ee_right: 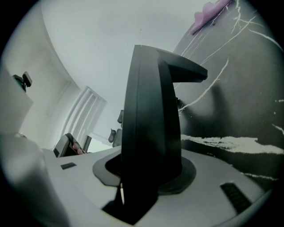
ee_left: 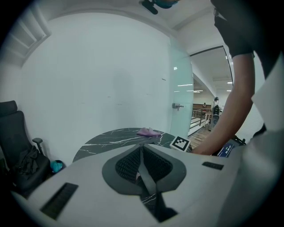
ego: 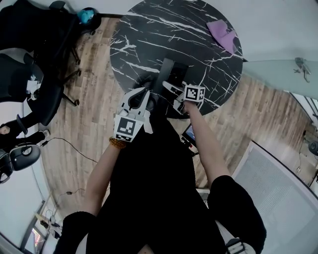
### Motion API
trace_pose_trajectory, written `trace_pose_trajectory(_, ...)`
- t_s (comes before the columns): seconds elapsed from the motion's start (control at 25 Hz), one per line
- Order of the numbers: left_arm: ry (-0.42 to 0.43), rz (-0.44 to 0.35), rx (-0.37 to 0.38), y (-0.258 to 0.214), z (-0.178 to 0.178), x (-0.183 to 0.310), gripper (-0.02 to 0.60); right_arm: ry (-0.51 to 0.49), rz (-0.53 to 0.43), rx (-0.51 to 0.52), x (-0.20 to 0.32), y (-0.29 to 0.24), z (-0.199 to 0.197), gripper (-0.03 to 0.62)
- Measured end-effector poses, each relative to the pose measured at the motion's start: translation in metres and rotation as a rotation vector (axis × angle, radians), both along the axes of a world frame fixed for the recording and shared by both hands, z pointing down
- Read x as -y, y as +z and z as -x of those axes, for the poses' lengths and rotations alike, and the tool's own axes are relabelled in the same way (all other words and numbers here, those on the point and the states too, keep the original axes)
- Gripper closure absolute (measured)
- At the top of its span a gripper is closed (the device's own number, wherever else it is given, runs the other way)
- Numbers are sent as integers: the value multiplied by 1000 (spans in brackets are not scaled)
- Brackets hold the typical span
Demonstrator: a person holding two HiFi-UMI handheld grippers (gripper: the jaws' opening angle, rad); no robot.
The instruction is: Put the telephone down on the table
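Pinching the black telephone (ego: 169, 74), right gripper (ego: 175, 92) has its fingers clamped on the near end. The phone sits over the near edge of the round marble table (ego: 164, 30); contact with the top unclear. Left gripper (ego: 141, 95) is at the table's near rim, fingers pressed together, nothing between. A purple cloth (ego: 223, 32) lies at the table's far side.

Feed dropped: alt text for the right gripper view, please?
A black telephone is clamped in the jaws of the right gripper, filling the view's middle. Behind it lies the black, white-veined table, a purple cloth at its far edge.
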State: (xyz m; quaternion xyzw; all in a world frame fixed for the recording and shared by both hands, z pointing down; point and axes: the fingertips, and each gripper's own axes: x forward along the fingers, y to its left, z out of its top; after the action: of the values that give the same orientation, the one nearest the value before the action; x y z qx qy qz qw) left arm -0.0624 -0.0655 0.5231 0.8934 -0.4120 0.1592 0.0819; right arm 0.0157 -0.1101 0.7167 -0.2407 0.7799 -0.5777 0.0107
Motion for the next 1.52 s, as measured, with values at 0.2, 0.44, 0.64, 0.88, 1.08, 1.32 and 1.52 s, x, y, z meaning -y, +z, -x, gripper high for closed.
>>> trace_pose_trajectory(0.2,5,9,4,3,-2,-2,552,-38,-18,-63,-4,8,-1,418)
trace_pose_trajectory(0.44,14,17,6,8,-5,-7,552,-55,-15,-91,-5,9,0,418)
trace_pose_trajectory(0.64,18,16,6,8,-8,-6,552,-55,-6,-110,-4,11,0,418)
trace_pose_trajectory(0.88,18,12,7,8,-10,-6,552,-42,15,-161,-6,16,-5,390)
trace_pose_trajectory(1.08,18,11,6,9,-11,-8,552,-42,28,-219,-5,17,-3,382)
trace_pose_trajectory(1.32,18,6,3,8,-13,-10,552,-23,26,-260,-5,18,-8,370)
trace_pose_trajectory(1.52,6,5,6,8,-9,-10,552,-5,25,-307,-5,19,-12,355)
